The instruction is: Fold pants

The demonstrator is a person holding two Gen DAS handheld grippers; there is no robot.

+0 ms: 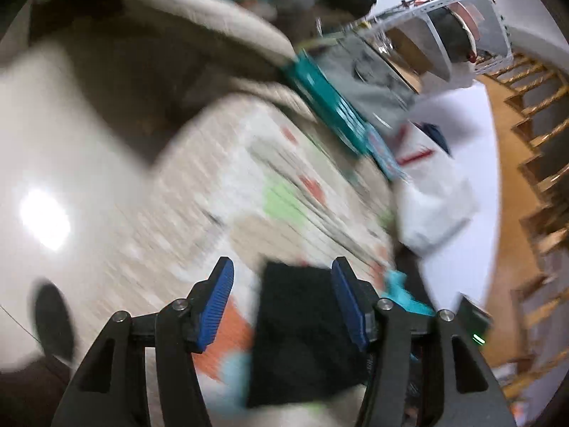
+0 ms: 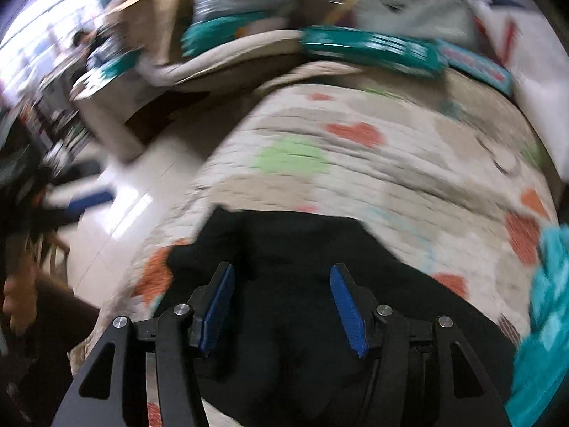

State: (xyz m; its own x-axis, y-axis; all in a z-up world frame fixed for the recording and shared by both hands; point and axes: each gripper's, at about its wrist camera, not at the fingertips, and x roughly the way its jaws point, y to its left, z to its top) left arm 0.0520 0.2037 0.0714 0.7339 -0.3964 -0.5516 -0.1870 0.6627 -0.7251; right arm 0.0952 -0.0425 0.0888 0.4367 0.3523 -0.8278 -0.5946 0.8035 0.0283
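Black pants (image 2: 284, 249) laid compact on a patterned quilt (image 2: 355, 178).
Folding is judged nearly finished; both hand-held grippers, left (image 1: 282, 306) and right (image 2: 282, 307), are held wide, empty.

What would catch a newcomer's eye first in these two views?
The black pants lie on a patterned quilt with orange and green patches, filling the lower middle of both views. Both the left gripper and the right gripper hang open over the dark cloth, blue pads apart. Everything is smeared by motion blur.
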